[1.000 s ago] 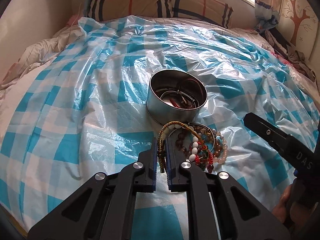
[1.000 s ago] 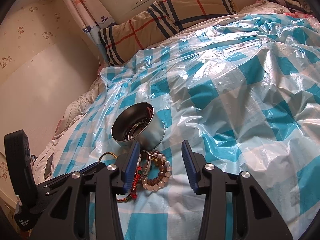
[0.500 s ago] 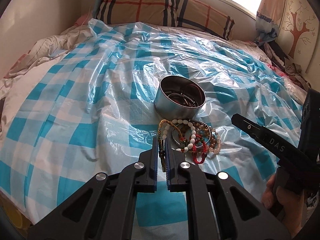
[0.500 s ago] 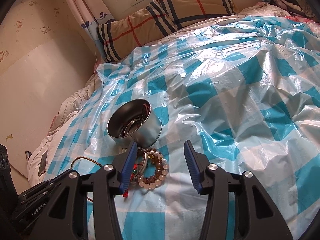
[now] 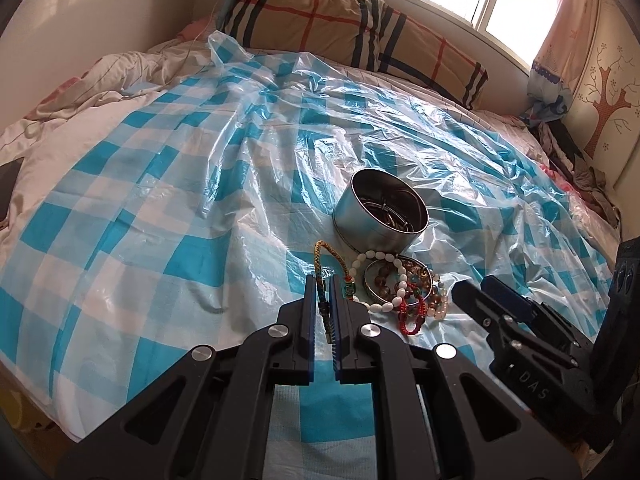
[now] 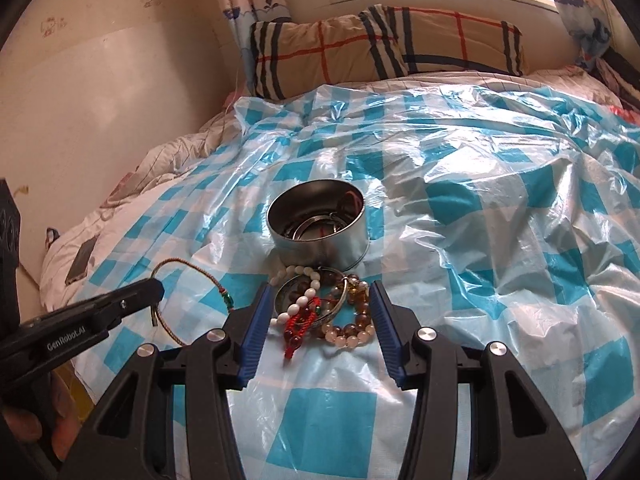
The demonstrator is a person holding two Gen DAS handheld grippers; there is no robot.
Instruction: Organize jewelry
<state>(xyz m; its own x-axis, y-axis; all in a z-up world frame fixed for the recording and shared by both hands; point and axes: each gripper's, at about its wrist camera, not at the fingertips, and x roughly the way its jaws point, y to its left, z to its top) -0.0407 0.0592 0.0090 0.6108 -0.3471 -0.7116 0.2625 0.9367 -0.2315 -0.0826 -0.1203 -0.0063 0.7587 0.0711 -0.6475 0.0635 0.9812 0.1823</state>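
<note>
A round metal tin (image 5: pixel 380 216) (image 6: pixel 320 224) with bangles inside stands on the checked plastic sheet (image 5: pixel 180 160). Just in front of it lies a pile of bead bracelets (image 5: pixel 400 288) (image 6: pixel 332 308): white, brown, pink and red. My left gripper (image 5: pixel 322 280) (image 6: pixel 152 288) is shut on a braided gold cord bracelet (image 5: pixel 320 252) (image 6: pixel 188 268), which loops out to the left of the pile. My right gripper (image 6: pixel 319 288) (image 5: pixel 476 290) is open, with the pile lying between its blue fingers, which straddle it low over the sheet.
A plaid pillow (image 5: pixel 352 32) (image 6: pixel 384 48) lies at the head of the bed under the window. Rumpled bedding and a dark phone (image 6: pixel 80 260) are at the left edge. Clothes (image 5: pixel 580 160) are heaped on the right. A hand (image 6: pixel 24 432) holds the left gripper.
The left gripper has drawn the cord bracelet left, away from the pile. The right gripper has rolled level and moved so the pile sits between its fingers, which stand slightly wider.
</note>
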